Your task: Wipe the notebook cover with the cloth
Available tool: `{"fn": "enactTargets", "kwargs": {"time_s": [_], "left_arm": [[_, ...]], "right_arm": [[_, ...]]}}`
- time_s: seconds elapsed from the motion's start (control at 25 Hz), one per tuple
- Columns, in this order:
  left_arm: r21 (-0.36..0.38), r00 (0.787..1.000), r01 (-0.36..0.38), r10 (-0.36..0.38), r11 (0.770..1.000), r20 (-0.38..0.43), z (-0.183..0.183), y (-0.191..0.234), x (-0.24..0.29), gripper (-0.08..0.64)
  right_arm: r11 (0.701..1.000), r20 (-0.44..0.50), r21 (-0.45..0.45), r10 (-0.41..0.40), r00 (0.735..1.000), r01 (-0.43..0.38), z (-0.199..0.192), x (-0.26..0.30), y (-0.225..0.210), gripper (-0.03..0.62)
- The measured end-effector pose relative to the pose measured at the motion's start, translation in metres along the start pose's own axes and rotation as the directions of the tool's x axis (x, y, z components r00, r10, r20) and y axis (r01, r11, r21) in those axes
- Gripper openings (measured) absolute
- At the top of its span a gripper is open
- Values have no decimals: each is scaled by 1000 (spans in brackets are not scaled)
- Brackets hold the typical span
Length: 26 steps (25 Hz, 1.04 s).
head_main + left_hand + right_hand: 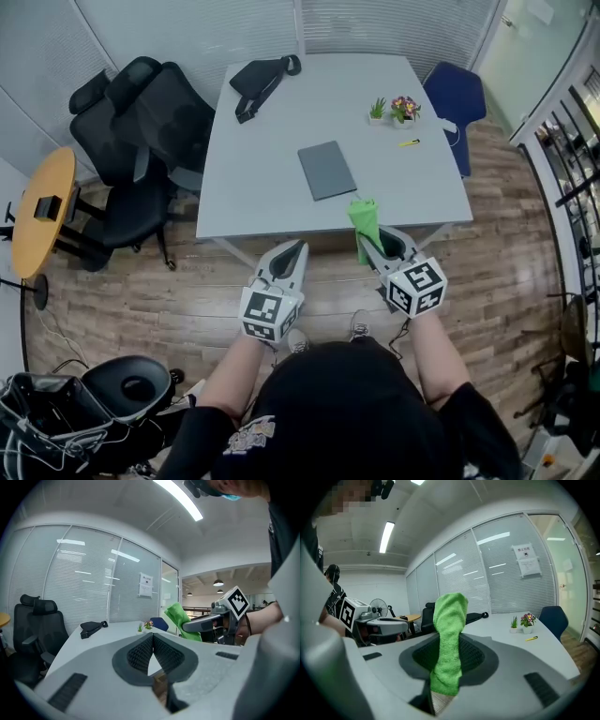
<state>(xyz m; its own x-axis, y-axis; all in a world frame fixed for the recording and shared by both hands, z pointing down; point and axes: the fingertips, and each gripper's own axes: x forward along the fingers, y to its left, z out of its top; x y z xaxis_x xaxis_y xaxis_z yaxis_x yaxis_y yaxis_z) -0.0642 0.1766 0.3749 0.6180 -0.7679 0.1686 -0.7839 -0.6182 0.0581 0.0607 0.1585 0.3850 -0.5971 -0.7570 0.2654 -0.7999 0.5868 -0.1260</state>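
Right claw [367, 246] clenched on a bright green terry cloth [364, 217], which stands up out of the closed jaws as a folded strip; left claw [296, 248] clenched too, its ribbed pads pressed together with nothing between them. Both are held out in front of the person, over the wood-plank floor, just short of the near edge of the pale grey rectangular table [253, 178].

The slate-grey, closed notebook [327, 170] lies flat near the middle of the table, at about eleven o'clock from the cloth and apart from it; nothing rests on its cover.

The step in hand seems to be the approach: cloth picked up, wiping not yet begun. The next move probably calls for carrying the cloth forward toward eleven o'clock, lowering it until the free end lies on the cover, then stroking across; the empty left claw could press a corner to stop the notebook sliding (a guess, as the cover looks smooth).

Around the notebook: a yellow pen [410, 142] at two o'clock; two small potted plants [392, 110] at one o'clock; a black strap pouch [262, 80] at eleven o'clock.

Writing: a white paper notice [527, 557] hangs on the glass wall, its print too small to read; the claws' cubes carry black-and-white square markers only; no brand legible.
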Motion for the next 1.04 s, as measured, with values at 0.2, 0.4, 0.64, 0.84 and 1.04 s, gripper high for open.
{"fn": "enactTargets", "kwargs": {"time_s": [0.2, 0.4, 0.64, 0.84, 1.04], "left_arm": [[14, 1000, 20, -20, 1000, 10, 3, -6, -1, 6], [15, 1000, 25, -25, 1000, 9, 4, -5, 1, 6], [13, 1000, 14, -14, 1000, 7, 3, -9, 5, 6], [7, 1000, 5, -5, 1000, 5, 1, -11, 5, 6], [5, 1000, 2, -2, 1000, 3, 2, -12, 6, 6]], "right_arm": [[1000, 7, 2, -23, 1000, 23, -1, -9, 1, 110], [1000, 4, -5, -27, 1000, 27, 1, -10, 0, 110], [1000, 0, -7, -14, 1000, 14, -1, -11, -4, 110], [1000, -4, -6, -4, 1000, 4, -3, -11, -4, 110], [1000, -4, -7, 1, 1000, -1, -1, -11, -5, 110]]}}
